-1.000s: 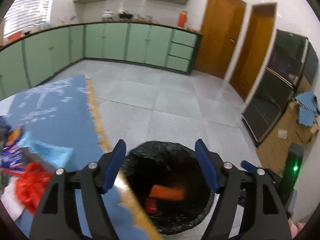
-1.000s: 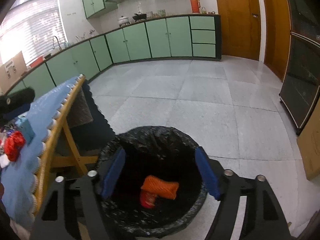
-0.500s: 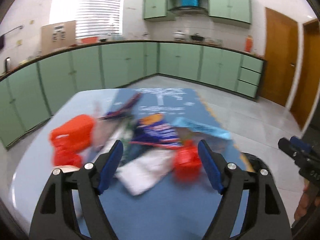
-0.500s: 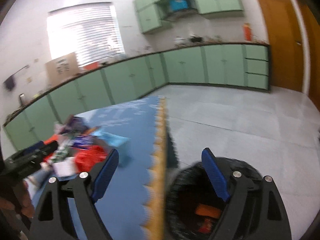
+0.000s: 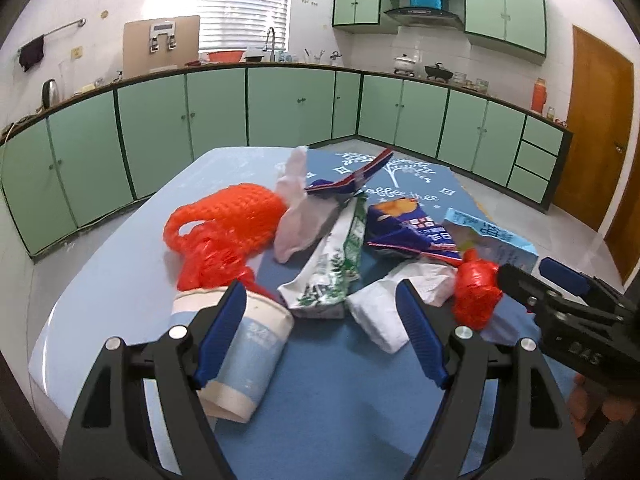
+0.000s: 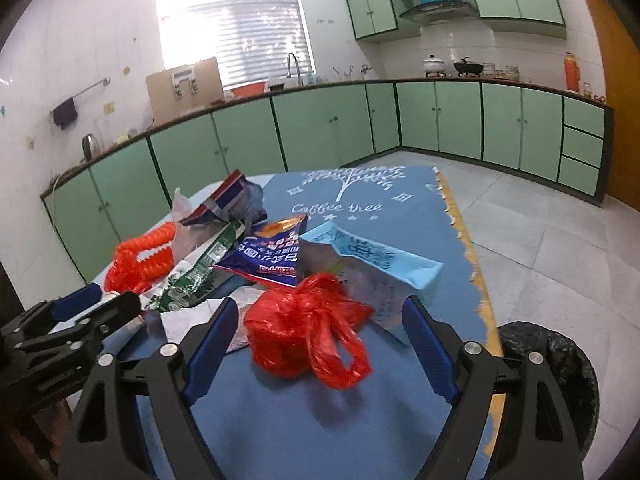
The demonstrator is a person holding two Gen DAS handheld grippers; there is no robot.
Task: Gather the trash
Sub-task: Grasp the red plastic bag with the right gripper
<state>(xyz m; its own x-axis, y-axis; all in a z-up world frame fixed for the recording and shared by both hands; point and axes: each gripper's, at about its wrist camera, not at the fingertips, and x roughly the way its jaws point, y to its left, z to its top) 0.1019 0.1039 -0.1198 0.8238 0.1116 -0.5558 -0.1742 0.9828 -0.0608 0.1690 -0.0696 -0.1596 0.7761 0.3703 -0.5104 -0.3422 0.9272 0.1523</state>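
My left fingers [image 5: 224,328] stand wide apart and hold nothing, one pad just beside the paper cup [image 5: 240,354], and my right gripper [image 6: 316,344] is spread as wide and empty, framing the red bag [image 6: 304,336] on the blue mat [image 6: 360,200]. Beyond them the pile lies uncollected: orange net [image 5: 228,220], green wrapper [image 5: 336,260], navy packet [image 6: 268,260], light blue pouch [image 6: 372,264], white tissue [image 5: 384,308]. I judge the job is mostly ahead; the bin [image 6: 560,372] waits past the table's edge, its contents unseen.

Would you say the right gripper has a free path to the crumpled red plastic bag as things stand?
Probably yes: the right gripper is open, and the red plastic bag lies directly ahead between its fingers, with nothing in front of it.
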